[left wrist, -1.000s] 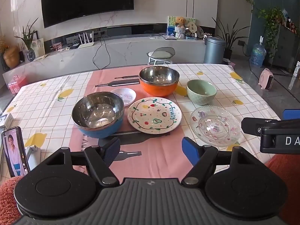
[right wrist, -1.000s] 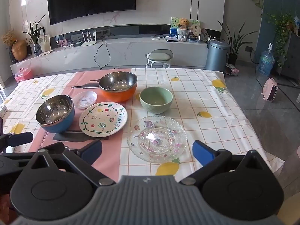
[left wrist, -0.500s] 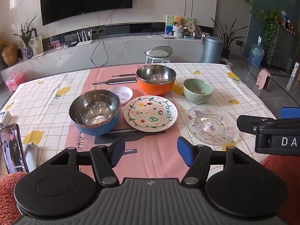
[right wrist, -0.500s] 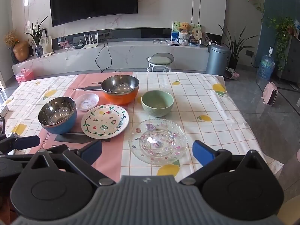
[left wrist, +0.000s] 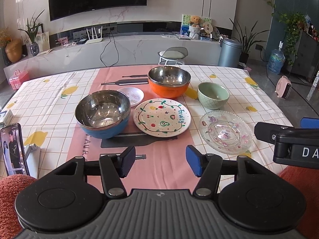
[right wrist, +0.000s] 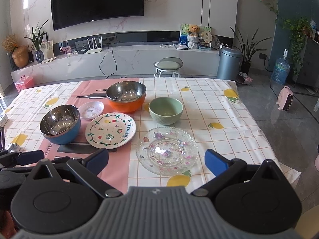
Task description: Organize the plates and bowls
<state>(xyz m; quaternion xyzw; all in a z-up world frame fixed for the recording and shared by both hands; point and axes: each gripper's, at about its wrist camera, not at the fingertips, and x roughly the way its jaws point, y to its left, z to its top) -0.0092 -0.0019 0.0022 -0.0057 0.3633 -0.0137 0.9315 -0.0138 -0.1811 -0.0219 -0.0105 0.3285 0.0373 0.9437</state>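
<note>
Left wrist | phone beside blue bowl | both hand-held grippers empty, jaws apart

On the tabletop before me, the steel bowl stands at left, the painted plate just beside it at right, then the glass plate. Behind them are the small dish, the second steel bowl and the ceramic bowl. A phone stands far left.

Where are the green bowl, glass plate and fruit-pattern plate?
green bowl (right wrist: 165, 110), right wrist view, inner wall
glass plate (right wrist: 167, 151), right wrist view, centre
fruit-pattern plate (left wrist: 161, 117), left wrist view, centre
</note>
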